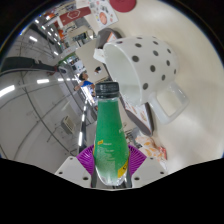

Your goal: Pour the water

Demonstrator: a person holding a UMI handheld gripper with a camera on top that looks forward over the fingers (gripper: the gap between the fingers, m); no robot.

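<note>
A green plastic bottle (110, 130) with a dark cap stands upright between my fingers, its body filling the gap. Both purple pads (90, 157) press against its sides, so my gripper (110, 165) is shut on the bottle. The bottle's base is hidden below the fingers. Just beyond the bottle sits a white cup with black dots (148, 62), its open mouth tilted toward me at the right. The cap reaches up in front of the cup's lower left wall.
A pale table surface (60, 70) stretches to the left behind the bottle. Red and white boxes (78, 14) lie at the far back. Small colourful items (152, 146) sit to the right of the bottle near the fingers.
</note>
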